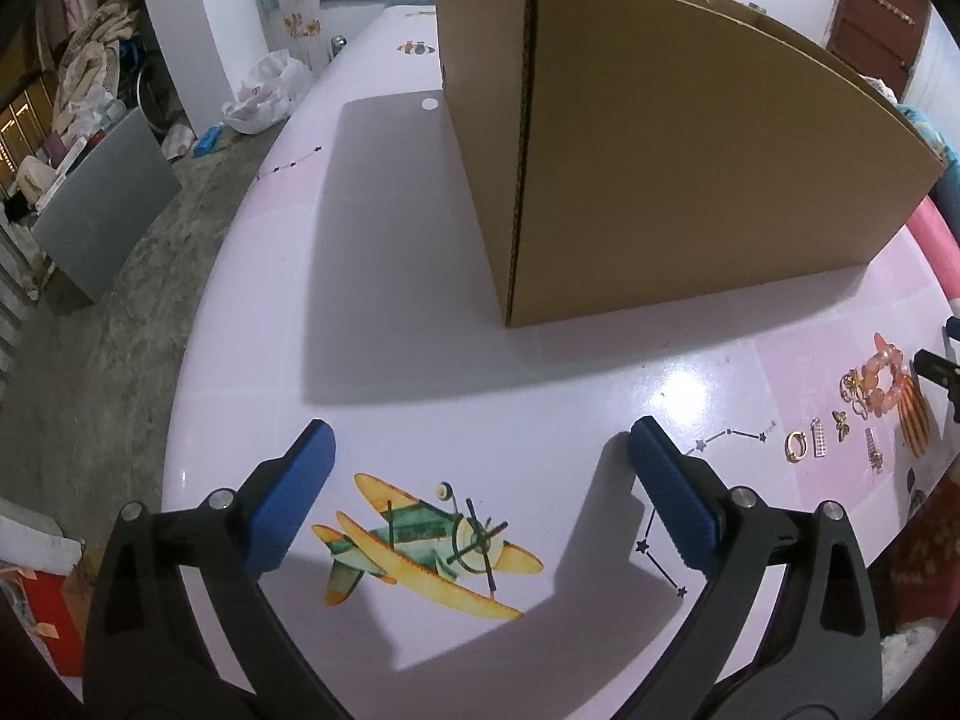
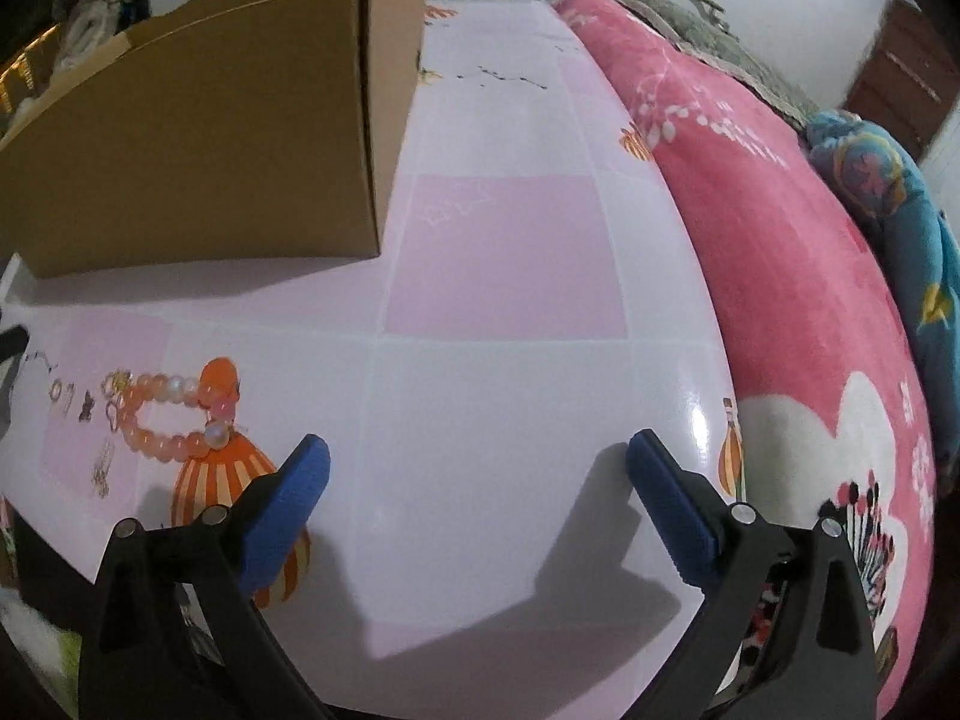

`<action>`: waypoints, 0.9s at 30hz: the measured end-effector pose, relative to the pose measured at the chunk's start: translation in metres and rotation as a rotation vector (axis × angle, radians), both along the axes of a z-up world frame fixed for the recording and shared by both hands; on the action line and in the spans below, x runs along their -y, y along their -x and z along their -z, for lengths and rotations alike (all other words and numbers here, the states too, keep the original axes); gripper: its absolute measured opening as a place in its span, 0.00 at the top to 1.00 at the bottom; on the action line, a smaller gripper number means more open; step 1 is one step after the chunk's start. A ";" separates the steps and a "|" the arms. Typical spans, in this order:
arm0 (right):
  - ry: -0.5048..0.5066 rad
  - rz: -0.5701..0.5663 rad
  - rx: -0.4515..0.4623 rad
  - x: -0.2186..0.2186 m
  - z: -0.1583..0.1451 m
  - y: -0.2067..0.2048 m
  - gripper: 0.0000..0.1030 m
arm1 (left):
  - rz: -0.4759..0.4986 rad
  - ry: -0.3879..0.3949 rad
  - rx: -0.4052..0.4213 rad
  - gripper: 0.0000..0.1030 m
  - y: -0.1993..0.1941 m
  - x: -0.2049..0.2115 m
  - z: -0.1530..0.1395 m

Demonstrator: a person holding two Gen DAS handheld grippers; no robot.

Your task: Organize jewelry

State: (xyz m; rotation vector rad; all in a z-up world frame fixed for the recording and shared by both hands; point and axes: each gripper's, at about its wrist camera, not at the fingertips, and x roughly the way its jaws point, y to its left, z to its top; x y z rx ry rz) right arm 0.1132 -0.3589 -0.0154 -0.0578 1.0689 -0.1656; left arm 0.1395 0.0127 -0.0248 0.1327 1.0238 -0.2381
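A pink bead bracelet [image 2: 162, 414] lies on the pink table, over an orange balloon print. Small gold pieces lie beside it: a ring [image 2: 58, 389], earrings [image 2: 102, 468] and a butterfly charm [image 2: 87, 405]. In the left wrist view the bracelet [image 1: 882, 381], the ring [image 1: 796, 447] and small clips [image 1: 873, 450] sit at the far right. A brown cardboard box [image 1: 660, 150] stands behind them, also in the right wrist view [image 2: 198, 138]. My left gripper [image 1: 480, 438] is open and empty above an airplane print. My right gripper [image 2: 477, 450] is open and empty, right of the bracelet.
A pink blanket [image 2: 780, 240] and a blue patterned cloth [image 2: 888, 192] lie along the table's right side. The table's left edge drops to a concrete floor [image 1: 120, 312] with a grey board [image 1: 102, 210] and bags.
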 end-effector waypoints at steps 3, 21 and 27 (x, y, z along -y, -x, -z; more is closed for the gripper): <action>0.013 -0.025 0.002 -0.003 -0.005 0.002 0.07 | -0.006 -0.002 0.001 0.08 -0.006 0.001 0.001; -0.288 -0.103 0.008 -0.060 -0.017 -0.002 0.72 | 0.006 0.000 -0.006 0.07 -0.011 -0.001 0.001; -0.305 -0.115 -0.019 -0.062 -0.009 -0.010 0.91 | 0.006 0.001 0.000 0.07 -0.011 -0.002 0.002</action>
